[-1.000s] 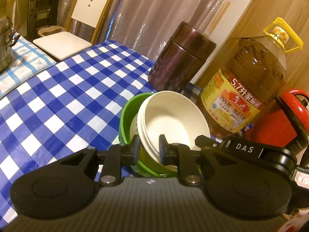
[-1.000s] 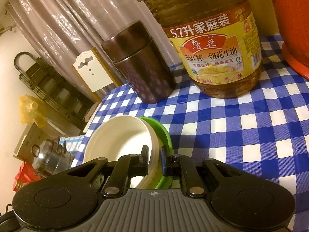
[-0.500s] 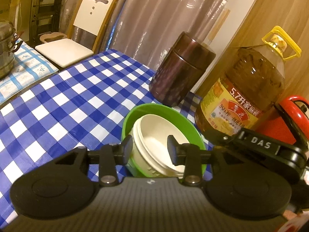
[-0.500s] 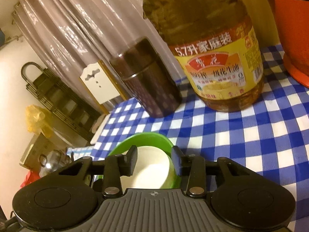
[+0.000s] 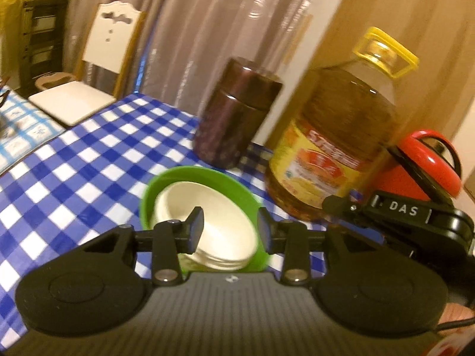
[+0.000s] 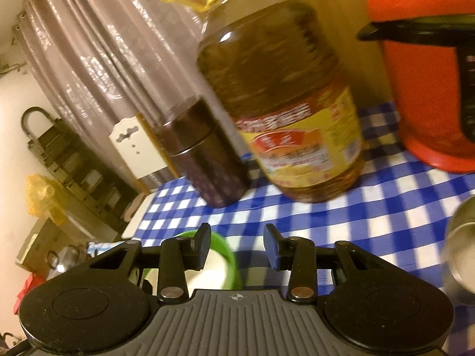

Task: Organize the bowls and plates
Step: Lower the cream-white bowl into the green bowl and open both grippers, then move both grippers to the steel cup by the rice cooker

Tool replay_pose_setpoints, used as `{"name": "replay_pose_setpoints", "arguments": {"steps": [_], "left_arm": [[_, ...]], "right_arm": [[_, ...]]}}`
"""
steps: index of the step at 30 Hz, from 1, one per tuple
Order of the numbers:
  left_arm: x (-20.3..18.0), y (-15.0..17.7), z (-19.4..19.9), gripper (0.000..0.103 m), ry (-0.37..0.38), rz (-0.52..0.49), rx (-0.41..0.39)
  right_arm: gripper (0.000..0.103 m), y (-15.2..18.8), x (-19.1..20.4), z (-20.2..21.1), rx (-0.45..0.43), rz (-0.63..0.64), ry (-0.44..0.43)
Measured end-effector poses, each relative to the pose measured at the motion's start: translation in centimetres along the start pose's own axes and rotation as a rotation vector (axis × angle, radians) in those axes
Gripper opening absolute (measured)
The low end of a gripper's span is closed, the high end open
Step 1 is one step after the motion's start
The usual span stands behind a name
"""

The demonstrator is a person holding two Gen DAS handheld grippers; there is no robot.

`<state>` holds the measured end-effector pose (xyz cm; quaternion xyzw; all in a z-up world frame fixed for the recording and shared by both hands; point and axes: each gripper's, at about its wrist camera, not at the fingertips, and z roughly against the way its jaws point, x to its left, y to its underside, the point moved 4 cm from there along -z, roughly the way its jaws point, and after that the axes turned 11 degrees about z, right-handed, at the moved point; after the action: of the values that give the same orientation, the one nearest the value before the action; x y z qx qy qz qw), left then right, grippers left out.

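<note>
Item 1. Cream bowls (image 5: 207, 225): small stack, nested inside green bowl (image 5: 240, 187). Landmark for all entries: oil jug (image 5: 335, 148). Stack sits on the check cloth (image 5: 74, 178), in front of jug and to its left as the left view shows it. Reason, by judgement: nesting saves room; the stacking step looks done for this set.

Item 2. Brown canister (image 5: 234, 115): upright, just left of jug, behind the bowls. Not task ware.

Item 3. Red flask (image 5: 421, 166): right of jug, near wall. Not task ware.

Item 4. Steel cup (image 6: 460, 243): in front of jug, far right edge of right view; blurred, contents unclear.

Item 5. Left gripper (image 5: 230, 230): jaws part open after just opening, nothing held; bowls show through the gap but pads are clear of the rims. Points down at a slant toward the stack, above and short of it.

Item 6. Right gripper (image 6: 237, 247): same state, jaws just opened partway, empty. Aimed past the green rim toward jug base; seen in left view as a black body (image 5: 400, 216) just in front of jug, to its right.

Pose note: both tilted downward, flanking the stack, apparently letting go. Views blurred.
</note>
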<state>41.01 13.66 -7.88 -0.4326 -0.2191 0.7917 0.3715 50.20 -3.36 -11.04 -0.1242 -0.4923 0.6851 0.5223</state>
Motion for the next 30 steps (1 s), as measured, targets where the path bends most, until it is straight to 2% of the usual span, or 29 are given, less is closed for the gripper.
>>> {"name": "replay_pose_setpoints", "arguments": {"steps": [7, 17, 26, 30], "left_arm": [[-3.1, 1.8, 0.1, 0.035, 0.071, -0.058, 0.036], [-7.8, 5.1, 0.5, 0.035, 0.176, -0.151, 0.101], [-11.0, 8.0, -0.1, 0.035, 0.202, -0.254, 0.159], [-12.0, 9.4, -0.7, 0.035, 0.199, -0.291, 0.184]], "right_arm": [[0.040, 0.5, -2.7, 3.0, -0.006, 0.000, 0.083], [0.040, 2.1, -8.0, 9.3, -0.004, -0.064, 0.201], [0.040, 3.7, -11.8, 12.9, 0.031, -0.007, 0.369], [0.040, 4.1, -13.1, 13.9, 0.047, 0.011, 0.409]]}}
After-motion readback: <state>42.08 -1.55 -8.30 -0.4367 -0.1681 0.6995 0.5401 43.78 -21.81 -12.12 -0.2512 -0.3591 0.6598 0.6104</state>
